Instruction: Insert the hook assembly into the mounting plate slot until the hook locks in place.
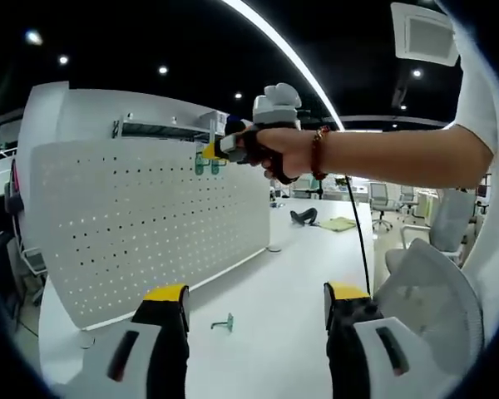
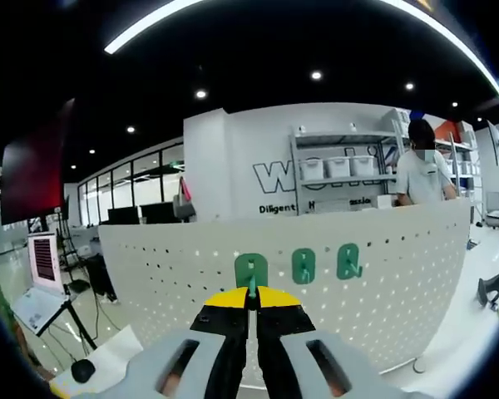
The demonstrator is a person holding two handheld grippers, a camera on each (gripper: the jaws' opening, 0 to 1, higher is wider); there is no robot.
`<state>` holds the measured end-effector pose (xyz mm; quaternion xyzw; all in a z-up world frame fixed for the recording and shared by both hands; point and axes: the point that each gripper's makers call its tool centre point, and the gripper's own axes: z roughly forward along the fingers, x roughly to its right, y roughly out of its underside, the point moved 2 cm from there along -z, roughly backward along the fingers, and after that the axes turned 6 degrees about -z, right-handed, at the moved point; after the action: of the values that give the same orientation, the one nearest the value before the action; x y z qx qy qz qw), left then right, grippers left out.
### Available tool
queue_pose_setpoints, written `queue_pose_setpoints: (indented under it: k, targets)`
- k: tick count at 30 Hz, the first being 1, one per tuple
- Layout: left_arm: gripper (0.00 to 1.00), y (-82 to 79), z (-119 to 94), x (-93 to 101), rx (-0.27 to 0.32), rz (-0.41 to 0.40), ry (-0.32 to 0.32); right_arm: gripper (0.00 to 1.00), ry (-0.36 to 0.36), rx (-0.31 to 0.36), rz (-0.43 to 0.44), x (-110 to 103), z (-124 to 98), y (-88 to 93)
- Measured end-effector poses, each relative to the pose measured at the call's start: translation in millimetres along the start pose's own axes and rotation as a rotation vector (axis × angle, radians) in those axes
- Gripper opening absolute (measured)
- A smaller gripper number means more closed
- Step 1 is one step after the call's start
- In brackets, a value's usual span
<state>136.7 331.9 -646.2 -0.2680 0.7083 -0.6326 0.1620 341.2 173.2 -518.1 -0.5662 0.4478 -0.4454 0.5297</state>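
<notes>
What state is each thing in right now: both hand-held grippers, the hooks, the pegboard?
Left hand-held gripper: open, empty, above the table.
Right hand-held gripper: shut on a green hook, at the pegboard.
Held green hook: against the pegboard; locking cannot be told.
Two other green hooks: hanging on the pegboard.
Spare green hook: lying on the white table.
Pegboard: upright.

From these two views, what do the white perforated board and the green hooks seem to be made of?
The perforated board looks like painted sheet metal: thin, matt white, with regular punched holes. The green hooks look like moulded plastic: uniform colour, rounded edges, slight gloss. The right gripper is shut on one hook.
</notes>
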Motion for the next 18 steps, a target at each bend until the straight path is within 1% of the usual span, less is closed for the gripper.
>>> queue_pose_setpoints:
  k: [7, 14, 18]
  targets:
    - [0.67, 4.1, -1.1, -3.5, -0.007, -0.006, -0.002, 0.01, 0.012, 0.001, 0.011, 5.1, 12.2, -1.2]
    - [0.67, 4.0, -3.4, -9.2, -0.004, -0.01, -0.013, 0.01, 0.035, -0.016, 0.007, 7.1, 21.4, 2.0]
    - [0.67, 6.7, -3.4, -10.7, -0.016, -0.009, -0.012, 0.01, 0.047, -0.026, 0.009, 7.5, 28.0, 4.3]
